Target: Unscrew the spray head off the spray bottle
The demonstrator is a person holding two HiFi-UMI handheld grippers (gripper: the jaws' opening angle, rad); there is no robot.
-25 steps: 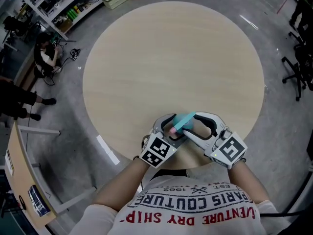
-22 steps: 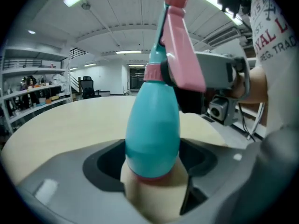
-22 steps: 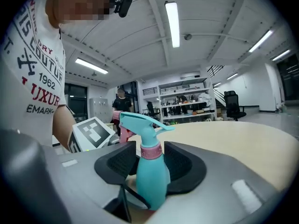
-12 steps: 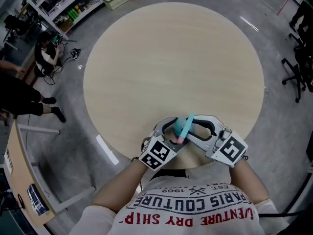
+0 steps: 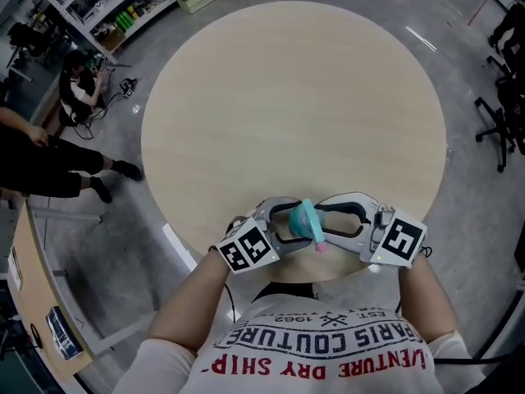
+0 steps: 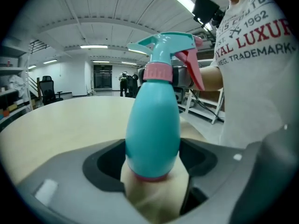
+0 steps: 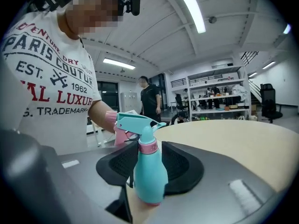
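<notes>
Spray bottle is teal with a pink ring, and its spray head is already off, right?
Not quite. The spray bottle is teal with a pink ring, but its spray head is not off: it still sits on top of the bottle. The left gripper view shows it.

My right gripper (image 5: 321, 220): seen from my left gripper (image 5: 289, 224), mostly hidden behind the spray bottle (image 6: 153, 125).
People (image 6: 127, 83) far beyond my jaws: too small to tell.

Round table (image 5: 295, 89), spray bottle (image 5: 306, 219) at near edge, flanked by left hand-held gripper (image 5: 288, 222), right hand-held gripper (image 5: 329, 220)
</notes>
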